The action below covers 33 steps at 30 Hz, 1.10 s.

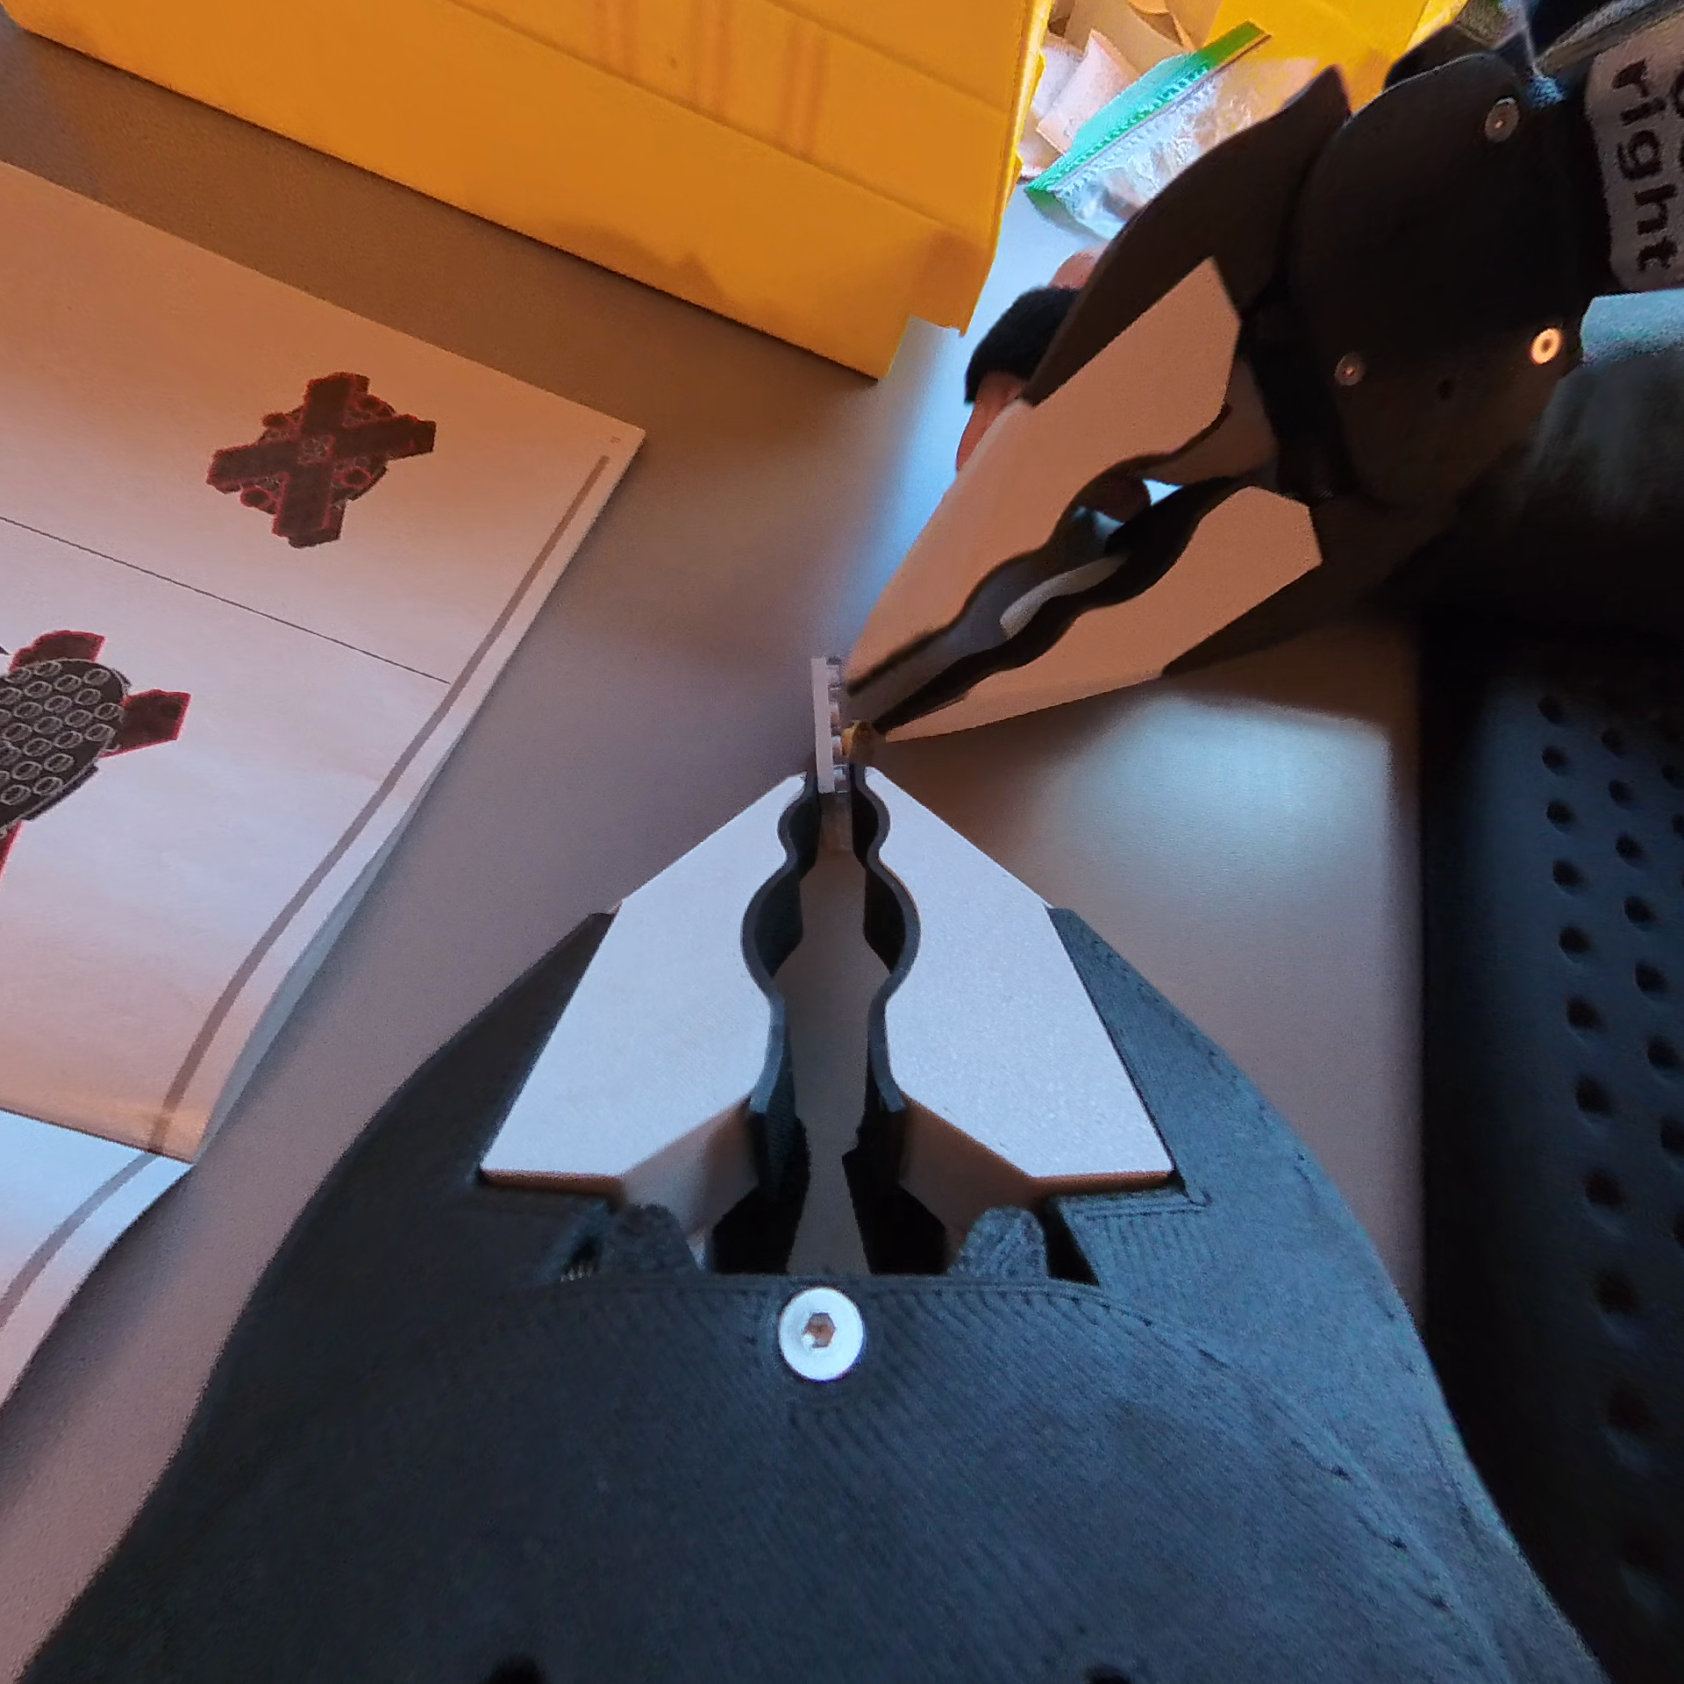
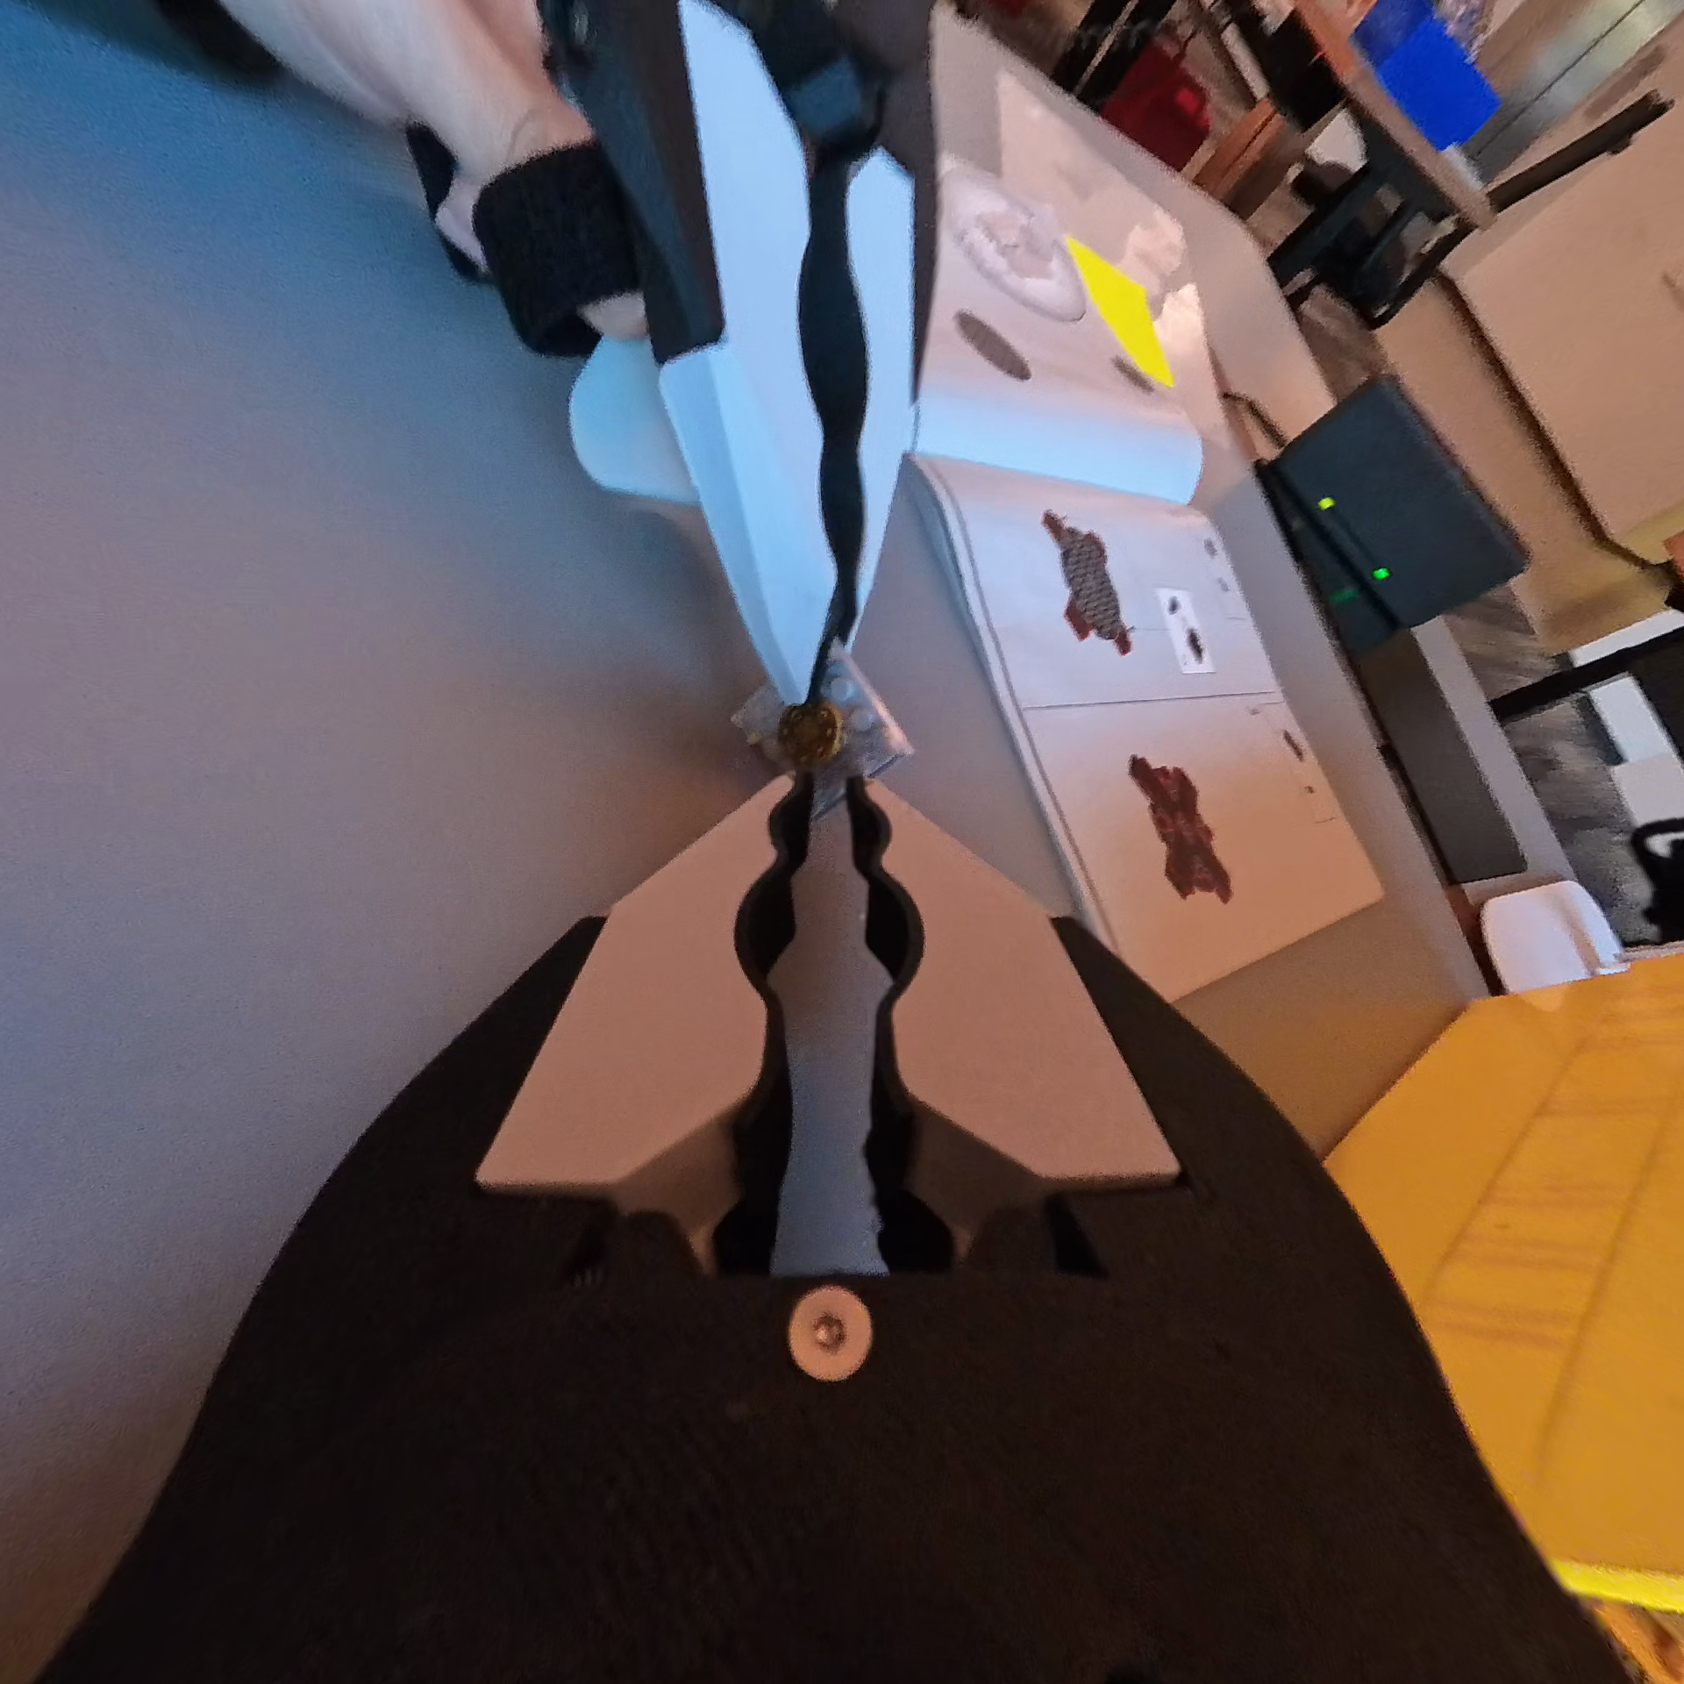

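The left gripper [image 1: 831, 791] is clenched on the lower edge of a small grey studded plate [image 1: 827, 720], which stands on edge above the grey desk [image 1: 1139, 866]. The right gripper [image 1: 857, 720] comes in from the upper right in the left wrist view, its tips closed on a small round gold piece [image 1: 857, 734] that touches the plate's studded face. In the right wrist view the same gold piece [image 2: 809, 732] sits right at the tips of the right gripper [image 2: 825, 785], pressed against the grey plate [image 2: 852, 720], while the left gripper [image 2: 834, 652] reaches down from the top and pinches the plate's far edge. An open instruction booklet [image 1: 273, 711] with pictures of dark red and black brick builds lies on the desk to the left of the grippers. A yellow bin [image 1: 638, 155] stands behind it, and a clear bag with a green strip [image 1: 1139, 128] lies beyond the bin's corner. A dark perforated surface [image 1: 1567, 1048] borders the desk on the right
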Each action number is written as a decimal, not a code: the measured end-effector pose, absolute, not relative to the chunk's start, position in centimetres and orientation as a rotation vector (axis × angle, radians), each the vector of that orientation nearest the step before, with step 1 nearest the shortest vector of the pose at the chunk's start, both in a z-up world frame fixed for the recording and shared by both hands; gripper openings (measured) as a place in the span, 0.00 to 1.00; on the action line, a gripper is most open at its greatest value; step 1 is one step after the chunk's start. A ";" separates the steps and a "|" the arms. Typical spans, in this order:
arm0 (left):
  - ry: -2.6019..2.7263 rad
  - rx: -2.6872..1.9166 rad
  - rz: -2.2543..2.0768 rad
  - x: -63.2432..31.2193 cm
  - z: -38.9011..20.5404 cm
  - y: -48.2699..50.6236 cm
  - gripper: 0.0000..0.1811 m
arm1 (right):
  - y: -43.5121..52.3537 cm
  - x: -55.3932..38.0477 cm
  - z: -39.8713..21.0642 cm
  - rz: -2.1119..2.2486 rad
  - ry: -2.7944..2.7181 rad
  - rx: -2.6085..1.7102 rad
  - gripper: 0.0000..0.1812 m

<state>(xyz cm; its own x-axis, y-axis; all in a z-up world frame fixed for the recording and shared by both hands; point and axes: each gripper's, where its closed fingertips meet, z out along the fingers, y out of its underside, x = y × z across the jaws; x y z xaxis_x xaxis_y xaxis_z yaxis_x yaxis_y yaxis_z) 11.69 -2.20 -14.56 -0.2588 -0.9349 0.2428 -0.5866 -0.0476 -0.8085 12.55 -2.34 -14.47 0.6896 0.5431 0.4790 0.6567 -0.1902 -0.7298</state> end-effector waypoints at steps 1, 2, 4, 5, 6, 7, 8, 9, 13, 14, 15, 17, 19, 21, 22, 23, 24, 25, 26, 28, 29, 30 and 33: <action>1.849 -1.625 -1.250 11.6 -14.6 -2.3 0.03 | -2.2 12.5 -13.8 -0.153 -0.925 -1.826 0.07; 1.844 -1.656 -1.300 11.6 -14.5 -2.5 0.03 | -2.2 12.3 -13.3 -0.176 -0.939 -1.791 0.08; 1.805 -1.742 -1.437 11.5 -14.2 -2.8 0.02 | -2.5 11.4 -13.2 -0.222 -1.023 -1.728 0.10; 1.786 -1.782 -1.504 11.4 -14.1 -2.9 0.02 | -2.6 11.1 -13.3 -0.253 -1.068 -1.702 0.11; 1.770 -1.816 -1.560 11.4 -14.0 -3.0 0.03 | -2.7 10.9 -13.6 -0.284 -1.108 -1.692 0.11; 1.755 -1.839 -1.595 11.4 -13.9 -2.9 0.03 | -2.7 10.9 -13.8 -0.321 -1.129 -1.680 0.11; 1.746 -1.851 -1.613 11.4 -13.9 -2.9 0.02 | -2.6 10.9 -13.8 -0.350 -1.145 -1.664 0.10; 1.742 -1.858 -1.624 11.3 -13.9 -2.9 0.02 | -2.5 10.9 -13.7 -0.369 -1.154 -1.655 0.10; 1.734 -1.884 -1.662 11.3 -13.9 -2.9 0.02 | -2.5 11.0 -13.8 -0.365 -1.154 -1.660 0.08; 1.730 -1.886 -1.680 11.3 -13.8 -3.0 0.03 | -2.5 11.0 -13.7 -0.353 -1.145 -1.665 0.08; 1.724 -1.887 -1.702 11.3 -13.7 -2.9 0.03 | -2.5 11.0 -13.5 -0.340 -1.136 -1.664 0.08; 1.718 -1.892 -1.731 11.3 -13.6 -3.0 0.03 | -2.6 11.0 -13.4 -0.327 -1.130 -1.664 0.08; 1.723 -1.899 -1.733 11.3 -13.7 -3.0 0.03 | -2.6 11.1 -13.5 -0.341 -1.144 -1.660 0.08; 1.728 -1.899 -1.729 11.3 -13.7 -3.0 0.03 | -2.7 11.1 -13.5 -0.353 -1.155 -1.654 0.08; 1.726 -1.900 -1.730 11.3 -13.7 -3.0 0.03 | -2.7 11.2 -13.5 -0.354 -1.156 -1.654 0.08; 1.721 -1.902 -1.730 11.3 -13.7 -2.9 0.03 | -2.6 11.3 -13.5 -0.360 -1.155 -1.656 0.08; 1.712 -1.906 -1.722 11.3 -13.7 -2.7 0.03 | -2.6 11.5 -13.5 -0.375 -1.154 -1.660 0.08; 1.702 -1.907 -1.714 11.3 -13.7 -2.5 0.03 | -2.6 11.8 -13.6 -0.386 -1.155 -1.665 0.08; 1.693 -1.909 -1.704 11.3 -13.7 -2.2 0.03 | -2.6 12.1 -13.6 -0.384 -1.147 -1.670 0.08; 1.695 -1.916 -1.670 11.3 -13.9 -1.8 0.03 | -2.6 12.3 -13.2 -0.363 -1.114 -1.669 0.08; 1.708 -1.923 -1.645 11.3 -14.2 -1.8 0.02 | -2.6 12.4 -12.9 -0.349 -1.097 -1.670 0.08; 1.725 -1.931 -1.617 11.2 -14.5 -1.8 0.03 | -2.5 12.5 -12.7 -0.338 -1.082 -1.670 0.08; 1.758 -1.918 -1.584 11.2 -14.7 -2.1 0.03 | -2.6 12.6 -12.3 -0.317 -1.058 -1.671 0.08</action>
<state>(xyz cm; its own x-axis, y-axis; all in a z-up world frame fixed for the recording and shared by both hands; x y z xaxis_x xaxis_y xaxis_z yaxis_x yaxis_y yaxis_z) 11.17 -2.08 -14.71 -0.2045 -0.7749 0.5981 -0.6756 -0.3305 -0.6590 12.60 -2.59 -12.27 0.5683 0.4817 0.6670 0.7690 -0.0226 -0.6389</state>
